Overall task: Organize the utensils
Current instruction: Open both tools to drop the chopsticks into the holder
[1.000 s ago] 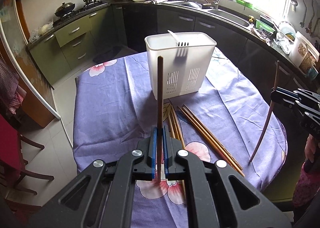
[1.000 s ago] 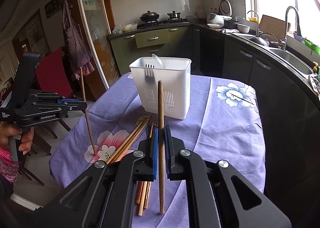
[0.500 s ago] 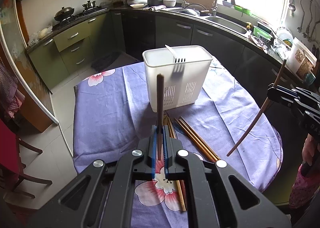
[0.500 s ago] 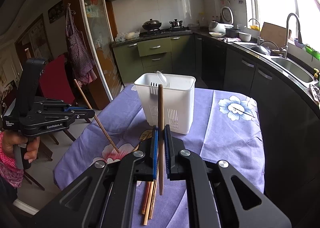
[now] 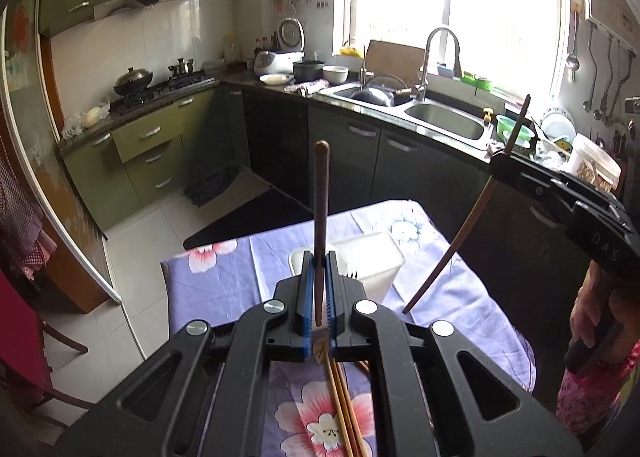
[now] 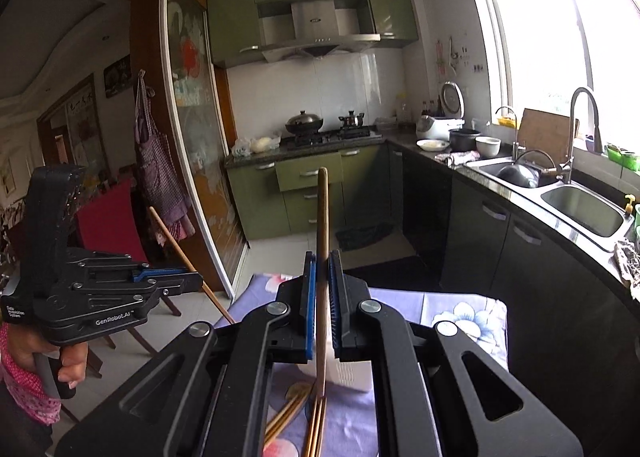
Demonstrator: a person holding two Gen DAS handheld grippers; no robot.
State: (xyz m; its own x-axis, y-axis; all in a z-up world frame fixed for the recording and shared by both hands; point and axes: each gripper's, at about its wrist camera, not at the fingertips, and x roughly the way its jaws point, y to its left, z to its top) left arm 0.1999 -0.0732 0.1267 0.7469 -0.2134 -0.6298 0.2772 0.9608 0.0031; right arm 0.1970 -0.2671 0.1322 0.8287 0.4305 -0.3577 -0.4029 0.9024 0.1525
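Each claw, left claw [image 5: 319, 293] and right claw [image 6: 322, 305], is squeezing one chopstick [image 5: 321, 193] tight, so tip each slowly down into the white holder [image 5: 376, 257] on the worktop [image 5: 240, 277].

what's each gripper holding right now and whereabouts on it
Left gripper: a dark brown wooden chopstick, clamped near its lower end. Right gripper: a lighter brown wooden chopstick, clamped around mid-length.
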